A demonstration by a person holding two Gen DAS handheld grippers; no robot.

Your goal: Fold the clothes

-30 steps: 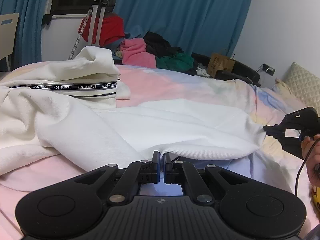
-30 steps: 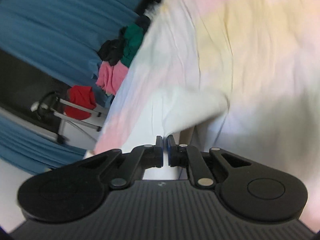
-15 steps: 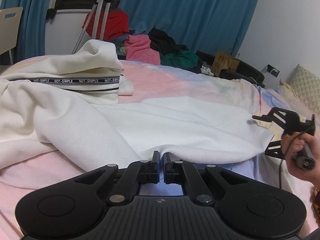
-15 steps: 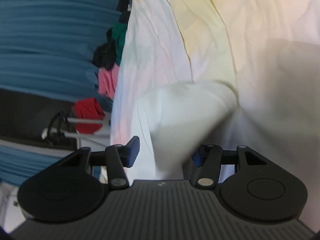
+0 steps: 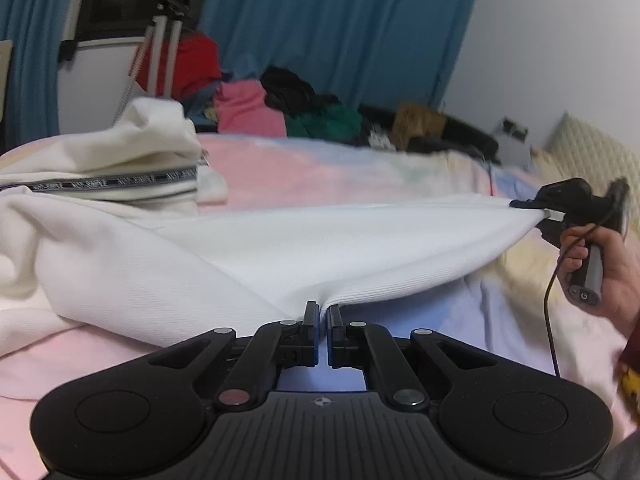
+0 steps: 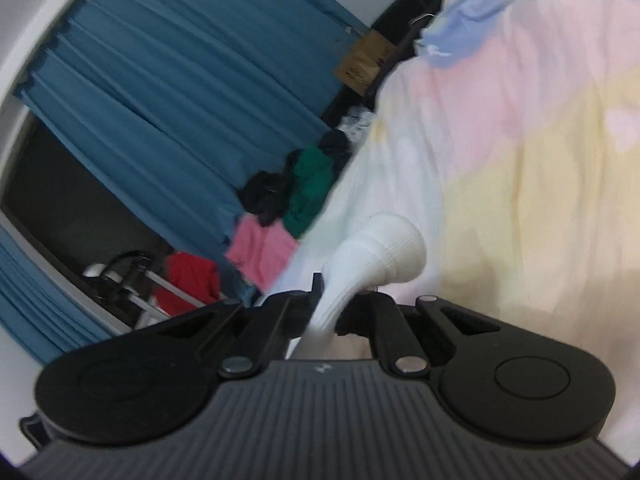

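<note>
- Your left tool (image 5: 323, 312) is clamped on the near hem of the white garment (image 5: 340, 248).
- Your right tool (image 6: 338, 300) pinches its far corner.
- Garment stretched taut above the bed (image 5: 320, 176).

The left wrist camera sat low over the pastel pink, blue and yellow bed sheet (image 5: 304, 176), facing level across it toward the blue pleated curtains (image 5: 340, 28). The right wrist camera was rolled sideways, close to the sheet. Both views shared the curtains and the pile of pink, green and black clothes (image 6: 280, 216).
</note>
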